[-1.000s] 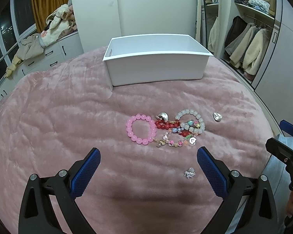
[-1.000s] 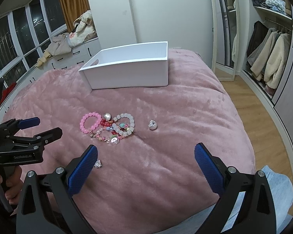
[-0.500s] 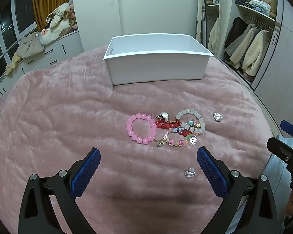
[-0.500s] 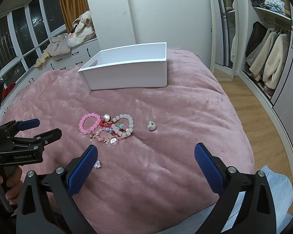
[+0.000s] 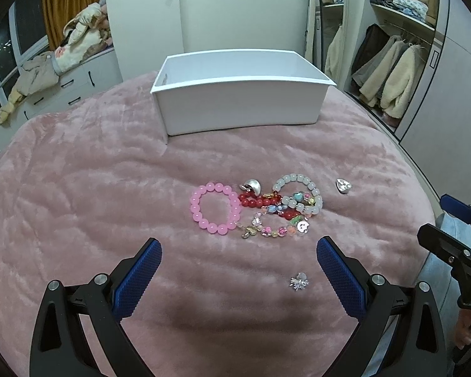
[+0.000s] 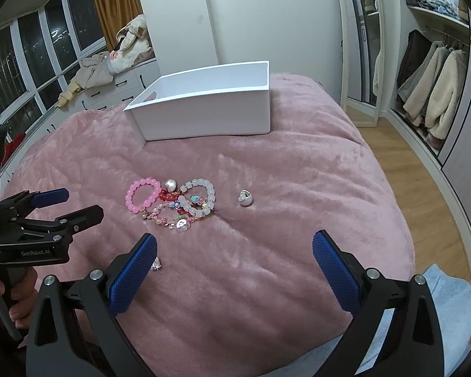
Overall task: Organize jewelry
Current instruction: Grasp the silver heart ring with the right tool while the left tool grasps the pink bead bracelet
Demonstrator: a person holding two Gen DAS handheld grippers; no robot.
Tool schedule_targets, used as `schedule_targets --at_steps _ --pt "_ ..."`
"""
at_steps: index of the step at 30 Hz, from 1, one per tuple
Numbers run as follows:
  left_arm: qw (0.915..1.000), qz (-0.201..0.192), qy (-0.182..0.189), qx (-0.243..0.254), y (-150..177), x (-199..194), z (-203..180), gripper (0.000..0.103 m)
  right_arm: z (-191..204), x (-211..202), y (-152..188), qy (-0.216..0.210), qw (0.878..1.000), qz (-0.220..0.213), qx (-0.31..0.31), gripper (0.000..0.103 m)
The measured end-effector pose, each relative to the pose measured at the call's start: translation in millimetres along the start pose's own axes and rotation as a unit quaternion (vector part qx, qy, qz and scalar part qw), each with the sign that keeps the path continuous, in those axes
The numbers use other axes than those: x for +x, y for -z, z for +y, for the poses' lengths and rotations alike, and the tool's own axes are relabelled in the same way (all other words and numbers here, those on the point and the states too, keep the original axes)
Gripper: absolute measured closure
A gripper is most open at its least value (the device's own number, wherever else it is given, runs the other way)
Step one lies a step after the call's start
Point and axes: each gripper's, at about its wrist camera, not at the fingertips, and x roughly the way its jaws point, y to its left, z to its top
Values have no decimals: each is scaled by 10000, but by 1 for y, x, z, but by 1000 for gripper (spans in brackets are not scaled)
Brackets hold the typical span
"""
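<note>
While both jaws gape wide and empty, left gripper (image 5: 237,256) and right gripper (image 6: 234,251) hover above the bracelets (image 5: 257,209).

A box (image 5: 238,106) is set at the far middle of the bed (image 5: 78,188). Nearer, a cluster of bracelets (image 5: 257,209) is laid on the bed, with a single bracelet (image 5: 215,209) at its left edge and a small round charm (image 5: 252,185) at its far side. A heart-shaped piece (image 5: 343,185) is placed apart to the right of the cluster, and a small sparkly piece (image 5: 299,281) lies nearer, to the cluster's near right. A wardrobe (image 6: 433,62) is seen on the right, a window ledge (image 6: 94,88) with piled clothes on the far left.
</note>
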Motion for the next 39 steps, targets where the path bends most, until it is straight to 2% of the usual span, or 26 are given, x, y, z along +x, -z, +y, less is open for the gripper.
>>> schedule_targets --at_steps 4,6,8,10,14,18,23,30,32,34,35,39 --pt "9999 0 121 38 -2 8 0 3 1 9 1 -61 10000 29 -44 6" --pt "9998 -8 147 116 -3 14 -1 3 -1 15 2 -86 9999 82 -32 11" --pt "9996 -34 193 208 -3 20 -2 3 -2 25 3 -138 9997 201 -4 23" --pt "9994 -27 250 219 -4 26 1 3 -4 35 2 -214 9993 311 61 29" --pt "9991 161 387 19 -7 49 14 3 -8 55 -6 -218 9987 433 162 33" --pt "9992 340 200 -21 -10 73 24 3 -13 77 -14 -194 9980 558 225 38" --pt "9992 398 55 -70 -15 96 37 3 -22 112 -24 -204 9967 706 341 51" --pt "9973 683 127 -220 -21 121 51 4 -26 143 -33 -198 9952 896 346 64" --pt "9971 735 100 -183 -21 126 52 17 -25 151 -35 -192 9951 927 282 78" --pt "9967 779 51 -227 -23 131 57 26 -23 155 -35 -183 9953 931 202 85" --pt "9965 794 21 -250 -23 133 58 31 -23 156 -35 -184 9954 927 167 85" --pt "9962 818 -75 -289 -22 134 60 40 -23 161 -34 -210 9957 898 122 85"
